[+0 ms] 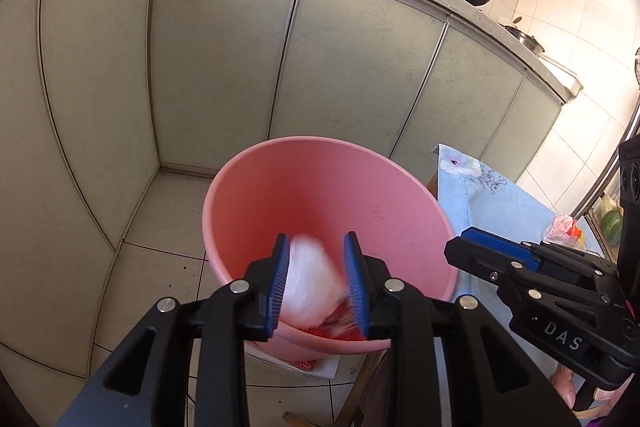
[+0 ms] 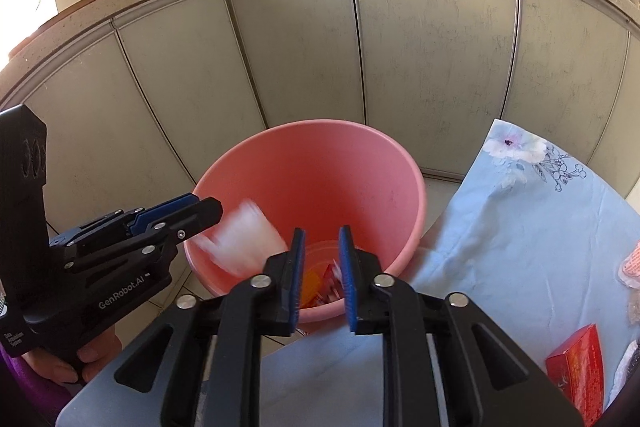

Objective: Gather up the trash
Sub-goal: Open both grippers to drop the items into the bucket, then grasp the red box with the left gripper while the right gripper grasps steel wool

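I see tiled floor (image 1: 160, 227) w/ pink bucket (image 1: 320, 179) on it; beside it, table w/ blue floral cloth (image 2: 520, 227), red box (image 2: 580, 371) on top.

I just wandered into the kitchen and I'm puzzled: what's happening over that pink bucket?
A person is clearing up trash with a hand-held gripper in each hand. Both hover over the pink bucket on the floor by the cabinets. The left hand-held gripper stands open, and a blurred whitish plastic piece is dropping from it into the bucket. The right hand-held gripper is open and empty. Red and orange wrappers already lie in the bucket. A red box waits on the blue floral cloth.
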Tool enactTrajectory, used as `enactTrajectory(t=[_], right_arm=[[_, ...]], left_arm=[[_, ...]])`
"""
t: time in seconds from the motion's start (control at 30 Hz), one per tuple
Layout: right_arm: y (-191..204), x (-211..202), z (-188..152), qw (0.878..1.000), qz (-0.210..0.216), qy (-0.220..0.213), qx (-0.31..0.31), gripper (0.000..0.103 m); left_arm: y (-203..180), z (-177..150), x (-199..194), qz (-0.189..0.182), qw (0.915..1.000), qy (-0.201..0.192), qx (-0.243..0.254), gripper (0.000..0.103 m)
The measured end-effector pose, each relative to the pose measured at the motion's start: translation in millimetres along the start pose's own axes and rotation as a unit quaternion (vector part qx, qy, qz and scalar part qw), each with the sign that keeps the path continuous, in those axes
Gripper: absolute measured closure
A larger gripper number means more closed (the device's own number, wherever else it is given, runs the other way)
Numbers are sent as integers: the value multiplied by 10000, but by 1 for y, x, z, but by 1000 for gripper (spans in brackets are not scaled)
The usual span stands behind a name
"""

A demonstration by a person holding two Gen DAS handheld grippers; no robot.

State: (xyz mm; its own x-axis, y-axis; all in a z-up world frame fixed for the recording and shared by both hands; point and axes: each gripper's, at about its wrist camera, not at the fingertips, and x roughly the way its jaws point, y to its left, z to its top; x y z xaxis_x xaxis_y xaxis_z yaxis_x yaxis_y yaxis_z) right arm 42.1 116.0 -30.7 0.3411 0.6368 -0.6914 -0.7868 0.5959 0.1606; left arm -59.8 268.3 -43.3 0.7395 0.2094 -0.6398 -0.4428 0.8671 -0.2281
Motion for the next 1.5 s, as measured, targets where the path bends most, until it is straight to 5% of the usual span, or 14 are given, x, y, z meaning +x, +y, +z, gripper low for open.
enactTrajectory(t=[0.1, 0.73, 0.97, 1.5], right_arm=[[-2, -2, -1, 10000, -6, -59, 7, 65], [-25, -56, -24, 9987, -295, -341, 242, 65], [-48, -84, -39, 9964, -463, -469, 541, 65], [-126, -174, -103, 9749, -1582, -874, 1301, 56]], left_arm=[[0, 0, -1, 2, 10000, 12, 3, 73], [-32, 3, -16, -357, 9992, 75, 144, 72], [-62, -1, -23, -722, 9967, 154, 341, 60], [-141, -19, -30, -1412, 9845, 536, 890, 60]])
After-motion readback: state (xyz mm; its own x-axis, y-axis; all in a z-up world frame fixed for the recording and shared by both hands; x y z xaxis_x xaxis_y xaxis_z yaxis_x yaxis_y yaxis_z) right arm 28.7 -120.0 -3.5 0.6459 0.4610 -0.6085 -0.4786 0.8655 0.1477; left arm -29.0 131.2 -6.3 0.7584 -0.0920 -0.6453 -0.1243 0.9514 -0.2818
